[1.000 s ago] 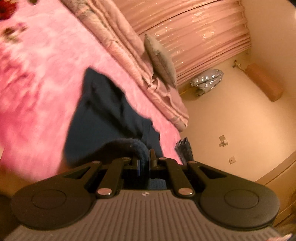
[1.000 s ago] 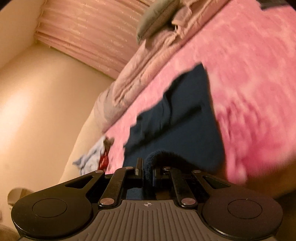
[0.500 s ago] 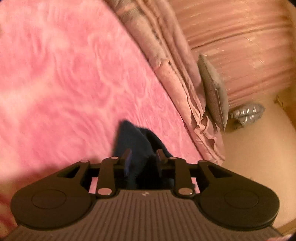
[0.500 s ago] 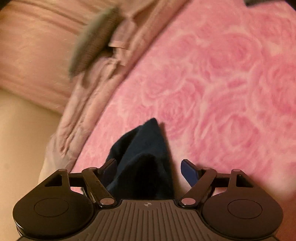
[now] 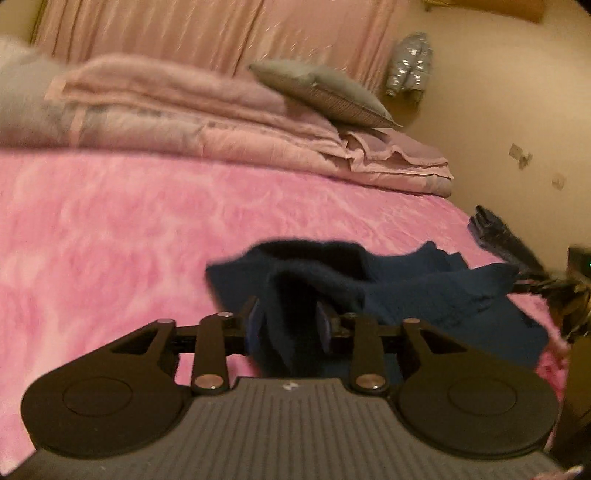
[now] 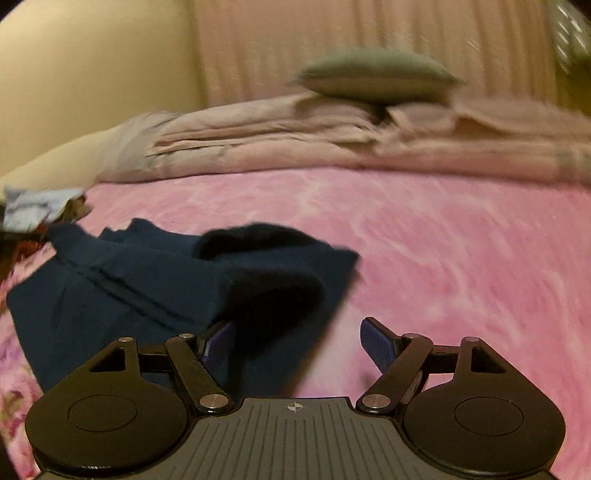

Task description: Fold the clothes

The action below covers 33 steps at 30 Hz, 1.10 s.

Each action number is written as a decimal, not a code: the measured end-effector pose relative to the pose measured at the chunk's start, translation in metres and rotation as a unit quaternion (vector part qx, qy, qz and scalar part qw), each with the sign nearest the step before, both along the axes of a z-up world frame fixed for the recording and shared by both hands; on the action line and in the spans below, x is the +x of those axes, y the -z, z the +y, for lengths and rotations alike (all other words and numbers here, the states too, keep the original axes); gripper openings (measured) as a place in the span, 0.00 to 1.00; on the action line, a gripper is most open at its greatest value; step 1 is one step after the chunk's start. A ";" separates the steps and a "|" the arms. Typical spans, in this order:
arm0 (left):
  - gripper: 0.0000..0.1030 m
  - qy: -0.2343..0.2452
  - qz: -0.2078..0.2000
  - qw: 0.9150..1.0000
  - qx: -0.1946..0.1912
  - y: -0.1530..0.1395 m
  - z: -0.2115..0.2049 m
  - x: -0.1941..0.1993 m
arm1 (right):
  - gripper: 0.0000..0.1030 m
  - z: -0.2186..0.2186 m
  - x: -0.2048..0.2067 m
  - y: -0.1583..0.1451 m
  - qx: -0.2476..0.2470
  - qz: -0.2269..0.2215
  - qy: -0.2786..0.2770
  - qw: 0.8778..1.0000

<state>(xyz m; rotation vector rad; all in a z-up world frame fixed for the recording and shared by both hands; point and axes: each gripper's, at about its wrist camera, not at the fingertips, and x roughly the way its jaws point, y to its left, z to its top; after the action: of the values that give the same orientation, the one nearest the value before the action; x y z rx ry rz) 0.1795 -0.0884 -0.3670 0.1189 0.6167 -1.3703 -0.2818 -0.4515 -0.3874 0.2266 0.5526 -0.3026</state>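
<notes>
- The dark blue garment [image 5: 424,288] lies rumpled on the pink bedspread [image 5: 129,229], near the foot of the bed.
- The left gripper [image 5: 288,321] is opening; a fold of the garment still stands between its fingers, and whether the pads press it is hard to tell.
- The right gripper [image 6: 299,339] stands wide apart; a corner of the garment [image 6: 147,288] lies by its left finger, the other finger over bare bedspread [image 6: 461,240].
- Behind, a folded pale pink quilt [image 5: 192,118] carries a grey cushion [image 5: 325,92].
- Pink curtains [image 5: 207,33] hang beyond.
</notes>
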 end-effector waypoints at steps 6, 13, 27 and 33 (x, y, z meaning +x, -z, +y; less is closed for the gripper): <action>0.00 0.015 0.067 0.997 -0.022 0.012 -0.032 0.020 | 0.23 -0.035 0.045 0.011 0.089 -0.054 -0.027 0.994; 0.00 -0.123 0.191 0.973 -0.033 0.033 -0.022 0.061 | 0.12 -0.090 0.041 0.035 0.238 -0.072 0.107 0.963; 0.38 -0.110 0.208 0.972 -0.004 0.032 -0.038 0.054 | 0.59 -0.088 0.038 0.029 0.253 -0.093 0.099 0.958; 0.38 -0.109 0.177 0.978 -0.024 0.025 -0.049 0.049 | 0.59 -0.083 0.042 0.026 0.216 -0.100 0.113 0.965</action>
<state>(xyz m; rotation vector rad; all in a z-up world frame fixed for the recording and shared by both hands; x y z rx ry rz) 0.2281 -0.1372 -0.3919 -0.2314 0.8663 -1.2000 -0.2397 -0.5348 -0.4134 0.7389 0.3874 -0.3741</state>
